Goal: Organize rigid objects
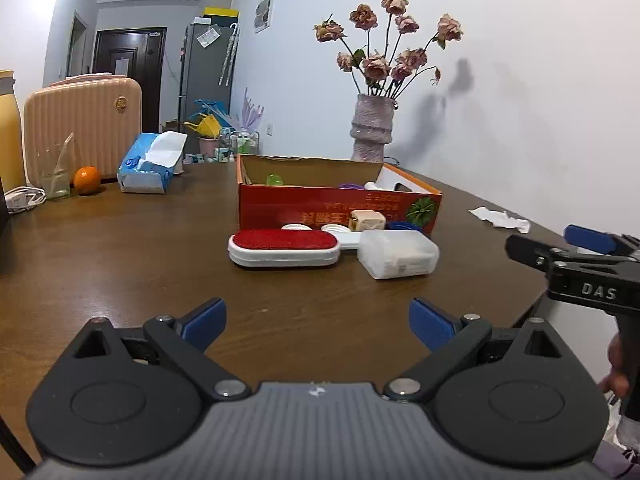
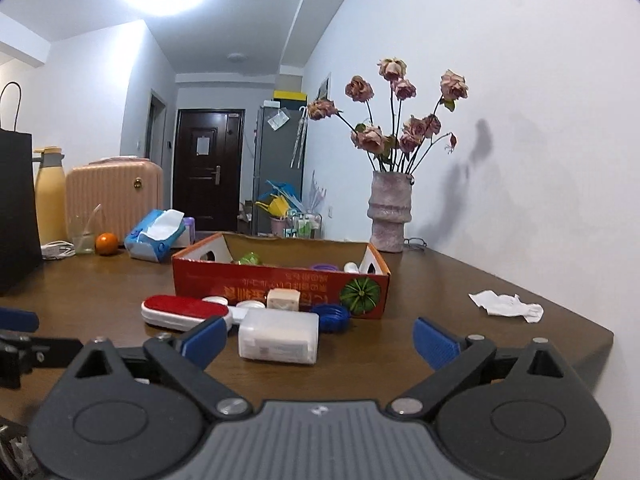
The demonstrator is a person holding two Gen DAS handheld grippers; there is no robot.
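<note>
Both tools stood wide open and held nothing. The left tool (image 1: 318, 322) hung over bare bench (image 1: 120, 264), its blue pads spread well apart; the right tool (image 2: 318, 340) did the same, a little to the right of it.

The things to sort lay ahead of both tools, in a cluster against the near wall of the red box (image 1: 340, 208). The brush (image 1: 284, 246), white with a red pad, lay with its long axis across the view, roughly parallel to the box wall. Just right of it, touching or nearly so, sat the clear case (image 1: 396, 254), also lying crosswise. Behind these were a beige cube (image 1: 367, 220), two white caps (image 1: 296, 227) and a blue cap (image 1: 402, 226).

From the left tool the brush lay almost straight ahead and the case ahead to the right. From the right tool the case (image 2: 279, 336) lay close ahead and left of centre, with the brush (image 2: 184, 311) farther left, near that tool's left pad in the picture. I judged the right hand nearer the case and the left better lined up on the brush; since the brush lies crosswise, pads closing across its short width would need the tool turned.

Counted outside the box: one brush, one case, one cube, two white caps, one blue cap. Inside the box a green thing (image 2: 250, 258), a purple ring (image 2: 324, 267) and a white thing showed above the rim; more may be hidden.
</note>
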